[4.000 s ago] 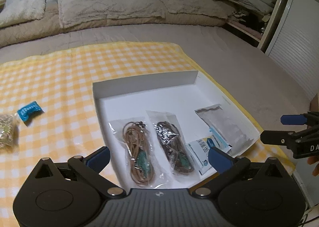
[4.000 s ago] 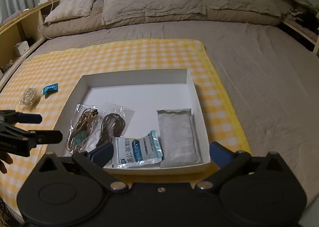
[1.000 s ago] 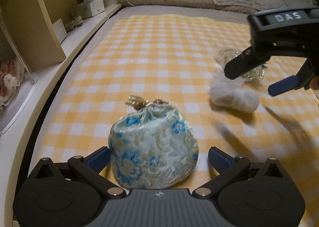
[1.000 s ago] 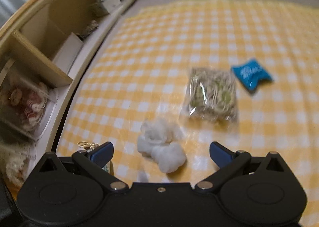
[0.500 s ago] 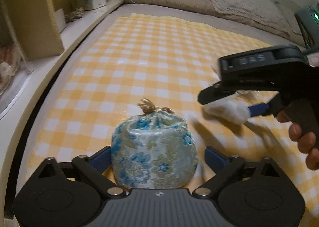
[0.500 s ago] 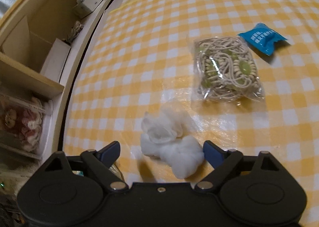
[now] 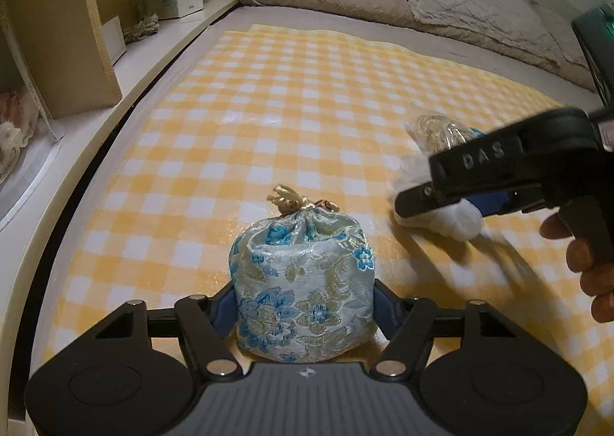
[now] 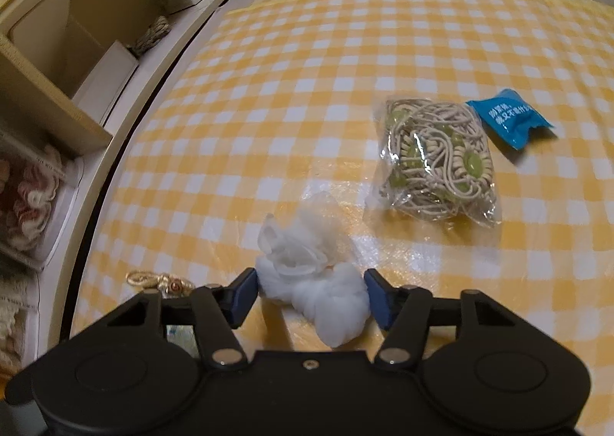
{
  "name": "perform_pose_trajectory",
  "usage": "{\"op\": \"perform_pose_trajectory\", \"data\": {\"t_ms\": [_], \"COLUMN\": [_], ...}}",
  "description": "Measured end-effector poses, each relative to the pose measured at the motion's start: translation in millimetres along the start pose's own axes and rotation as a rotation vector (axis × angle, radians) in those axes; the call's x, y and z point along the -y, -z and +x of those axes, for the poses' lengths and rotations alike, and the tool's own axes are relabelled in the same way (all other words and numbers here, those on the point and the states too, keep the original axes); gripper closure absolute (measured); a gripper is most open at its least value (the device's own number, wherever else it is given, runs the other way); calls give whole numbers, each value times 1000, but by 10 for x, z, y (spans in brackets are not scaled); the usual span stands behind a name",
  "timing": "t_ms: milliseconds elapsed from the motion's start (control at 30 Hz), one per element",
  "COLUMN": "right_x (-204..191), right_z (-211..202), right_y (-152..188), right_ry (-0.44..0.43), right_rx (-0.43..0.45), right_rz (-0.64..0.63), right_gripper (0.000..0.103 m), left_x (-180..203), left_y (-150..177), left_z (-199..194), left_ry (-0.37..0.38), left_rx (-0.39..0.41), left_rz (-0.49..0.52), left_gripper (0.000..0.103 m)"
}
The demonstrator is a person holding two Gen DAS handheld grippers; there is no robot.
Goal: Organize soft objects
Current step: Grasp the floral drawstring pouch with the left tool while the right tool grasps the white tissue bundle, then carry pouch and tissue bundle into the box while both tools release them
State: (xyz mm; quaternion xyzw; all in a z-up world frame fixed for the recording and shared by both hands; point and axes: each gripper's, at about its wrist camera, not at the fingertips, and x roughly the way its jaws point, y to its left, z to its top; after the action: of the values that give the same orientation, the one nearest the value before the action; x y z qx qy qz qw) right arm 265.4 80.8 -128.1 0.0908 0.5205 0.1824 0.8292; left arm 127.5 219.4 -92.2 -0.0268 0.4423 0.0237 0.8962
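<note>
My left gripper (image 7: 305, 303) has its blue fingers (image 7: 224, 305) pressed against both flanks of the brocade pouch (image 7: 305, 284), so I count it as holding the pouch, which stands upright on the yellow checked cloth (image 7: 307, 98) at the 6 o'clock edge of the left view. My right gripper (image 8: 311, 296) has narrowed onto the white bundle (image 8: 318, 282); each pad (image 8: 241, 296) touches a side of it, low at 6 o'clock in the right view.

To do this step well, I judge both grips should be firm before I lift. The pouch is stiff cloth but rounded, so I would keep the squeeze at its widest part and raise it straight up, so the gold drawstring knot (image 7: 286, 200) at 12 o'clock on it stays on top. The white bundle looks loose, with a clear film flap at its 12 o'clock side; I would watch that the pads catch the wad itself and not only the film, or it may slip out.

The bag of coiled cords (image 8: 437, 163) lies at 2 o'clock from the bundle, and the blue sachet (image 8: 506, 121) just beyond it, also toward 2 o'clock.

For writing: the right gripper body, seen at 3 o'clock in the left view, reads "DAS". The blue sachet carries white Chinese characters I cannot make out.
</note>
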Motion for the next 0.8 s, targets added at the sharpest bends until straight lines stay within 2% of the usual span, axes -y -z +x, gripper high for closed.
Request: {"op": "perform_pose_trajectory", "data": {"t_ms": [133, 233, 800], "right_x": [-11, -40, 115], "right_z": [-55, -139, -696], "right_y": [8, 30, 46], "right_ry": [-17, -22, -50], "right_rx": [-4, 7, 95], "right_rz": [-51, -110, -209], "right_gripper": [49, 50, 50], "left_x": [-10, -10, 182], "left_y": [-1, -17, -247], "left_z": [-27, -50, -319], "left_ry": [1, 3, 19], "left_rx": [3, 7, 109], "left_rz": [-10, -23, -58], "left_gripper": [37, 45, 47]}}
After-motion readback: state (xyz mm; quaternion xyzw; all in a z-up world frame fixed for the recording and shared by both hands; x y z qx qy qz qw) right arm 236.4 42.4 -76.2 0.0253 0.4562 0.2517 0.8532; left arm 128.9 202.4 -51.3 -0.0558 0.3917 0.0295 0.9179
